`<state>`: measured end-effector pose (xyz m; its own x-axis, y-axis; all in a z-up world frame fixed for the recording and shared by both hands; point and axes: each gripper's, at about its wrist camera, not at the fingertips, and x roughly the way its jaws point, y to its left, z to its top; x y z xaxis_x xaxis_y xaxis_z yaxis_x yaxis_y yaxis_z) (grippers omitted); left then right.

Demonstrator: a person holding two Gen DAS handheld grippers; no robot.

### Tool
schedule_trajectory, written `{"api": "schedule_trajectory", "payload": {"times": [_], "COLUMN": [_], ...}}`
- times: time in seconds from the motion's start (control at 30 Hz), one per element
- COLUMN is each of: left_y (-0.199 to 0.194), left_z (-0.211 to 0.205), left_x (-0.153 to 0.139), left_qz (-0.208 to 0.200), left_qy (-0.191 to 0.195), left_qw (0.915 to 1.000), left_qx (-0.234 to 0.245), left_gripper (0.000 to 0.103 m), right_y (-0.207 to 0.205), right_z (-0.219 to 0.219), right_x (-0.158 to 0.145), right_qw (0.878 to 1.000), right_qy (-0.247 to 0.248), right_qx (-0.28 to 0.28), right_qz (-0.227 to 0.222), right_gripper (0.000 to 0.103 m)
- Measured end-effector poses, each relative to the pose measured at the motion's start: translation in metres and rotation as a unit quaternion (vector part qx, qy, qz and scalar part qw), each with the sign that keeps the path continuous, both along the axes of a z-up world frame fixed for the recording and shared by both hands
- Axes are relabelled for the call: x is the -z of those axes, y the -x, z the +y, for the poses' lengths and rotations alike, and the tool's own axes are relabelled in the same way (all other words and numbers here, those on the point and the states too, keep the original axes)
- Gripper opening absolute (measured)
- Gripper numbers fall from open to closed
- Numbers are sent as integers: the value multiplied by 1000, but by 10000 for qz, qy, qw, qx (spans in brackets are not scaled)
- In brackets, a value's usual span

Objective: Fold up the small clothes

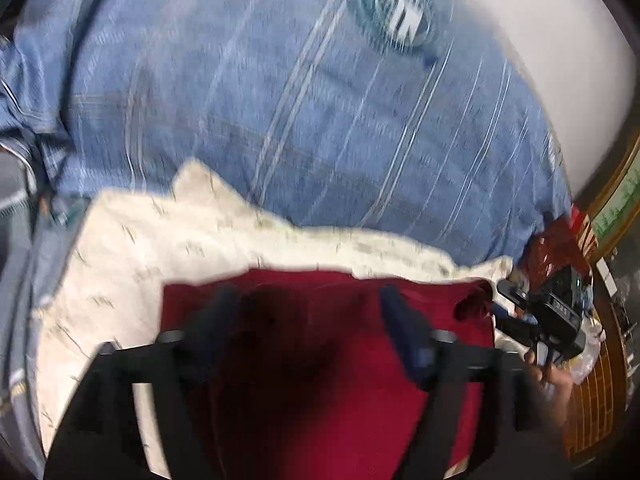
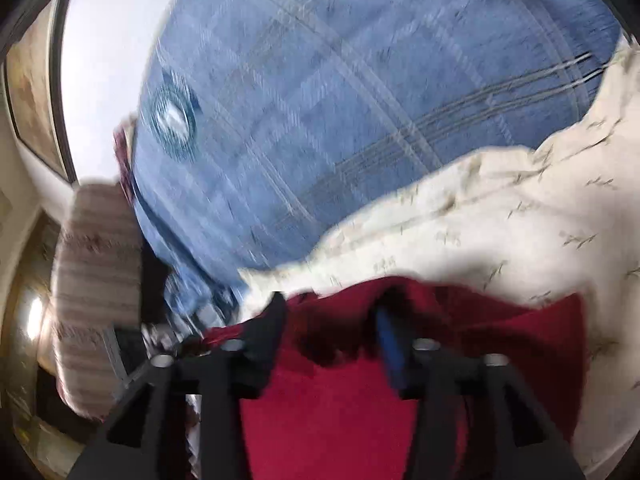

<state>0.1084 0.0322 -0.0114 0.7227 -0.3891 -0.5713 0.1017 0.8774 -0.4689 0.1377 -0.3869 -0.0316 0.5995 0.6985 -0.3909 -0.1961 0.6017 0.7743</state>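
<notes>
A dark red garment point(image 1: 320, 360) lies on a cream printed cloth point(image 1: 132, 248) on a bed with a blue plaid cover point(image 1: 320, 100). My left gripper point(image 1: 306, 300) hangs over the red garment with its fingers spread wide and nothing between them. My right gripper point(image 2: 330, 304) is over the red garment point(image 2: 340, 408) near its upper edge, fingers also apart; a fold of red cloth bunches between them. In the left wrist view the right gripper point(image 1: 516, 308) shows at the garment's right corner. Both views are motion-blurred.
The cream cloth point(image 2: 500, 220) spreads right of the red garment. A striped rolled cloth point(image 2: 92, 280) sits at the bed's left edge in the right wrist view. A white wall point(image 1: 540, 40) is beyond the bed. Wooden furniture point(image 1: 600, 360) stands at the right.
</notes>
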Motion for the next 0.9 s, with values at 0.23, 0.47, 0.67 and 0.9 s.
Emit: {"api": "schedule_trajectory", "payload": {"times": [0.23, 0.47, 0.67, 0.9], "left_y": [-2, -17, -21, -15], "left_z": [-5, -12, -18, -22], "left_x": [9, 47, 53, 51], "left_qz": [204, 761, 746, 642], "left_qy": [-303, -1021, -1329, -1531], "left_qw": [9992, 9909, 9873, 9850], "left_qx": [-185, -441, -455, -464], "left_gripper": [81, 81, 81, 81], "right_y": [18, -30, -51, 2], "right_z": [30, 56, 37, 45], "right_x": [-21, 18, 50, 4], "right_qw": [9961, 9760, 9810, 9818], "right_qy": [786, 2165, 1813, 1886], "right_qx": [-324, -9, 170, 148], "right_qz": [-253, 233, 664, 169], "right_gripper": [57, 55, 47, 53]}}
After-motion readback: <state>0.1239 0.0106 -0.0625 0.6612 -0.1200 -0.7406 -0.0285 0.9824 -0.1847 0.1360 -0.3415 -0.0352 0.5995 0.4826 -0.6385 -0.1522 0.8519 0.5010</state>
